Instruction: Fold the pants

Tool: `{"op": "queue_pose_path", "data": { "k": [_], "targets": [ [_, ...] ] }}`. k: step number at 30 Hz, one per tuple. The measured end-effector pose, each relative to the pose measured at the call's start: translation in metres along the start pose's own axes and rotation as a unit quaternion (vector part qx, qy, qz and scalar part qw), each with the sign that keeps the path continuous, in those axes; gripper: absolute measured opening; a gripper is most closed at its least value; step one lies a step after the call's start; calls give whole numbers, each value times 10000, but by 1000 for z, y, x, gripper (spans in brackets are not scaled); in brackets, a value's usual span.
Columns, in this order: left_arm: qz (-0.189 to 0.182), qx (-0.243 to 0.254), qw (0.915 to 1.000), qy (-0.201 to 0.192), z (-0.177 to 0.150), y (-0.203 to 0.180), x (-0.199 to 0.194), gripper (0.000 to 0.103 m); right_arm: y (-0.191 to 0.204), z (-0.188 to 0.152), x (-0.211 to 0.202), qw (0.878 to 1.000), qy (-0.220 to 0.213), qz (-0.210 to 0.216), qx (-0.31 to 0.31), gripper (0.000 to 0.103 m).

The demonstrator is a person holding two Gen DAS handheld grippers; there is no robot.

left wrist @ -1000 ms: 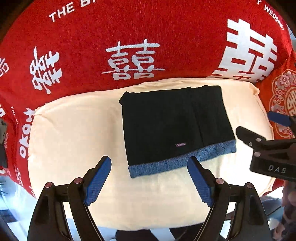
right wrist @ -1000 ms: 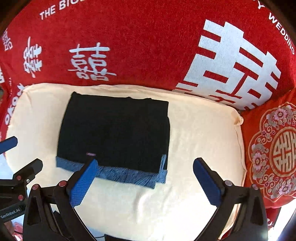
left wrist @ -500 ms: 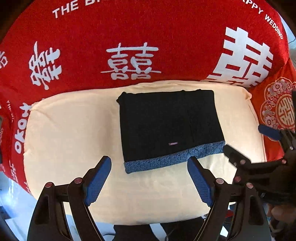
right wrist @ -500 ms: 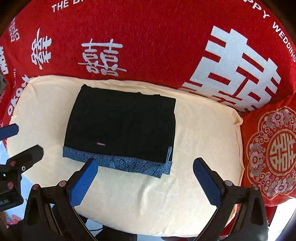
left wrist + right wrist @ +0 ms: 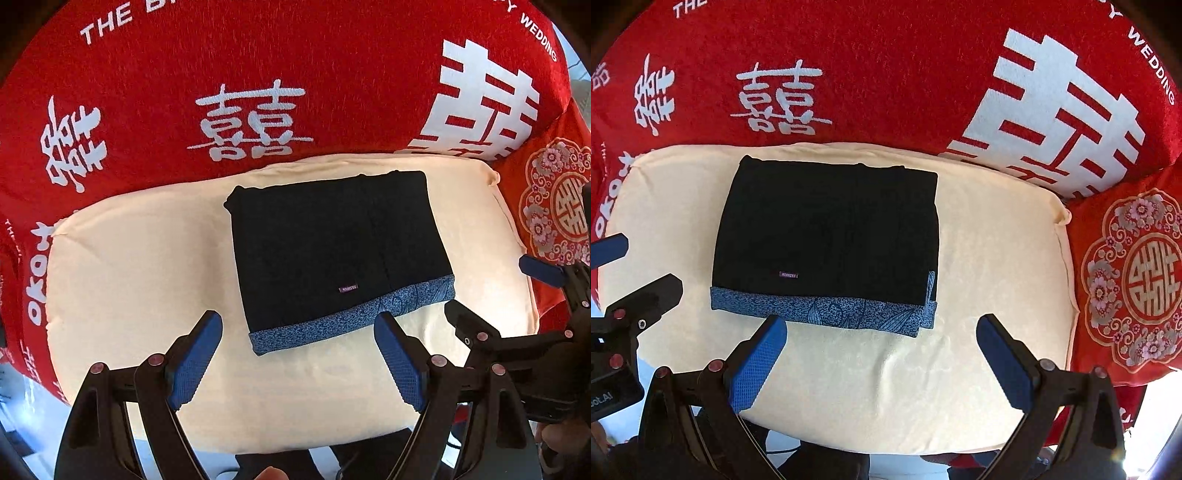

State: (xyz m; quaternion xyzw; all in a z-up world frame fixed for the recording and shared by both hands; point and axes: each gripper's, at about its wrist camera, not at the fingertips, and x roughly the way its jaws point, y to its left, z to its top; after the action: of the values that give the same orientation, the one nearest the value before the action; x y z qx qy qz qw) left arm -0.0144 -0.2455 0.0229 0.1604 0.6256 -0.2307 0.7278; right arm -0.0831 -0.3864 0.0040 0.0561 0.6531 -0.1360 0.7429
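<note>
The black pants (image 5: 332, 243) lie folded into a flat rectangle on the cream cushion (image 5: 129, 277), with a blue patterned waistband along the near edge and a small label. They also show in the right wrist view (image 5: 827, 229). My left gripper (image 5: 299, 358) is open and empty, held above the cushion just in front of the waistband. My right gripper (image 5: 882, 358) is open and empty, in front of the pants' near right corner. Neither touches the pants.
A red cloth with white characters (image 5: 258, 92) covers the sofa back behind the cushion. A red embroidered pillow (image 5: 1134, 280) stands at the cushion's right end. The right gripper shows at the right in the left wrist view (image 5: 517, 332).
Both grippers have drawn back and up from the folded pants, staying open. The pants have not moved.
</note>
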Motion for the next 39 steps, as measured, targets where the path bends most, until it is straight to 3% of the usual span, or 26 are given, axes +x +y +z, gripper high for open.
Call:
{"op": "queue_pose_path", "data": {
  "k": [24,39],
  "targets": [
    [-94,19,9999,129,-1,4,7,85,5,-1,-1,10000,16,-92,-9,103],
    [70,38,9998,171,-2,0,3,85,3,0,-6,9999,-49,-106,-65,103]
  ]
}}
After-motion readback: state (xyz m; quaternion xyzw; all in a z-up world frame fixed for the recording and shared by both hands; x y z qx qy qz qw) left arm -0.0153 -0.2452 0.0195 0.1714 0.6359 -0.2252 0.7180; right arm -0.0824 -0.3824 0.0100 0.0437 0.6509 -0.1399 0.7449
